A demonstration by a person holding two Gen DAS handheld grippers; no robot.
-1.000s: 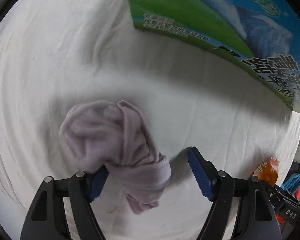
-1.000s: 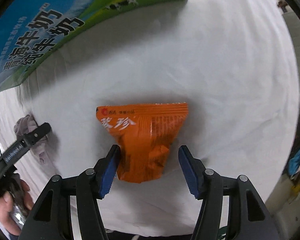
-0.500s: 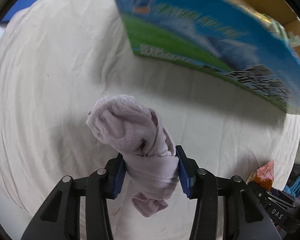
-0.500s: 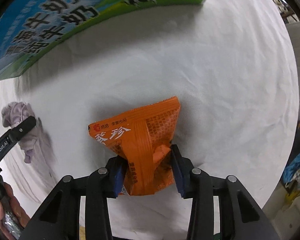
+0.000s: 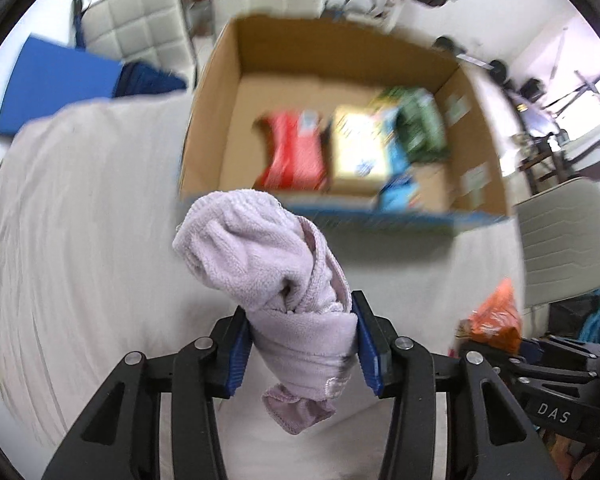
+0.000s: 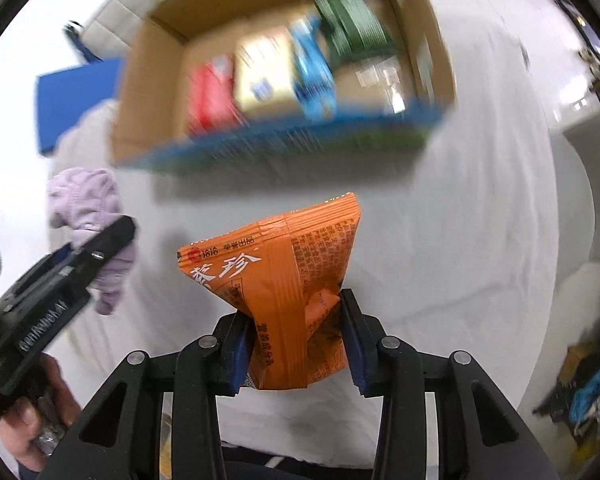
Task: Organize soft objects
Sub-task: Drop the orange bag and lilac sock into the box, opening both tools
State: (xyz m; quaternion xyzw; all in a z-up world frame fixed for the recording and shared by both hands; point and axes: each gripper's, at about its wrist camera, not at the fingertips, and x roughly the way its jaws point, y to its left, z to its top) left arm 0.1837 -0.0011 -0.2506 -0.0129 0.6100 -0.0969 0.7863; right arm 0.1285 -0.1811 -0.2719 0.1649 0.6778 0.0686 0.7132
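My left gripper (image 5: 302,346) is shut on a pale lilac towel (image 5: 268,272) and holds it lifted above the white cloth, in front of the open cardboard box (image 5: 212,92). My right gripper (image 6: 296,346) is shut on an orange snack bag (image 6: 284,280), also lifted, below the same box (image 6: 148,92). The towel (image 6: 84,200) and the left gripper show at the left of the right wrist view. The snack bag (image 5: 496,316) shows at the right of the left wrist view.
The box holds red (image 5: 292,152), yellow (image 5: 356,148), blue and green (image 5: 420,124) packets. It stands on a table covered with white cloth (image 5: 80,240). White chairs (image 5: 140,36) and a blue panel (image 5: 48,80) stand behind; another chair (image 5: 560,240) is at the right.
Both grippers closed on their objects and rose from the cloth. The views tilted up, so the box's inside now shows.
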